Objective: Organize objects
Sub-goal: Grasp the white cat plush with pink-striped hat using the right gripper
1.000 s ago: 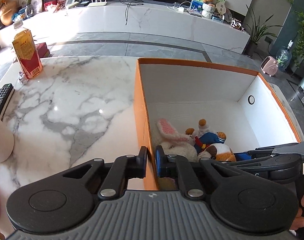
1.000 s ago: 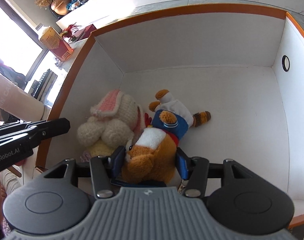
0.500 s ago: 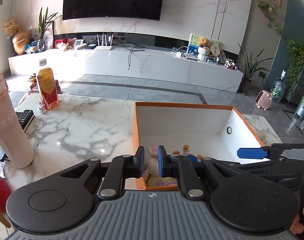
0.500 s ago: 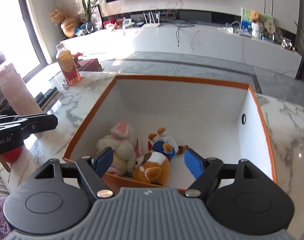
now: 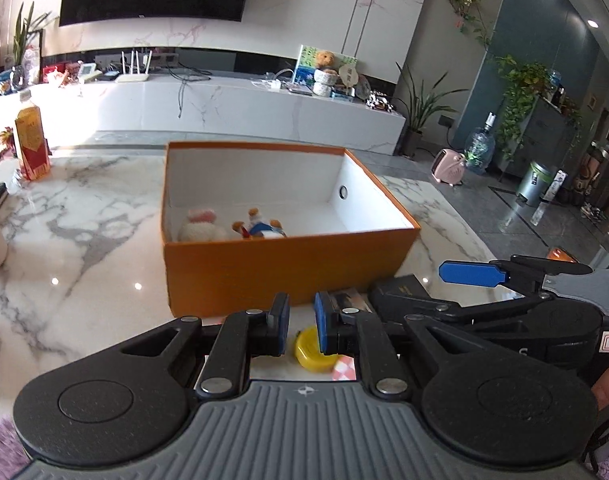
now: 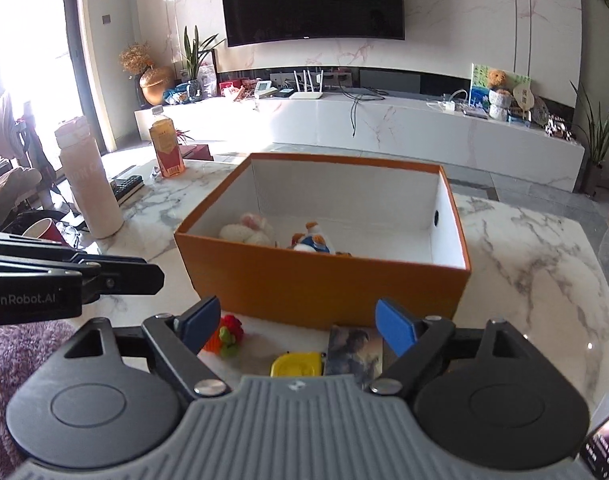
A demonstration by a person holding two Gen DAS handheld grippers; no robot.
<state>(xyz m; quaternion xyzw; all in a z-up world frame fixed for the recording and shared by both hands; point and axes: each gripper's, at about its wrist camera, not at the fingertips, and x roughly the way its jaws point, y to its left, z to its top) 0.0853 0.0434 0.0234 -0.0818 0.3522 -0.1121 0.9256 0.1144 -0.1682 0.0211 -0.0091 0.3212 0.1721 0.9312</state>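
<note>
Left gripper (image 5: 301, 326) nearly closed, empty, side reading "GenRobot.AI", right gripper (image 6: 297, 322) empty, jaws opening wide, plush toys (image 6: 280, 235) inside orange box (image 6: 328, 280) on marble table (image 6: 536, 248), bottle (image 6: 167, 148) label unreadable

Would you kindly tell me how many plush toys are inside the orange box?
2: a white bunny at the near-left of the box, a blue-clad toy beside it. The front wall may hide more.

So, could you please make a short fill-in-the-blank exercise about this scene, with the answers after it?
1. The two plush toys lie inside the ____ box.
2. The yellow disc lies on the table, ____ the box.
3. The right gripper holds ____.
4. On the wall hangs a black ____.

Answers: orange; outside; nothing; television
</note>
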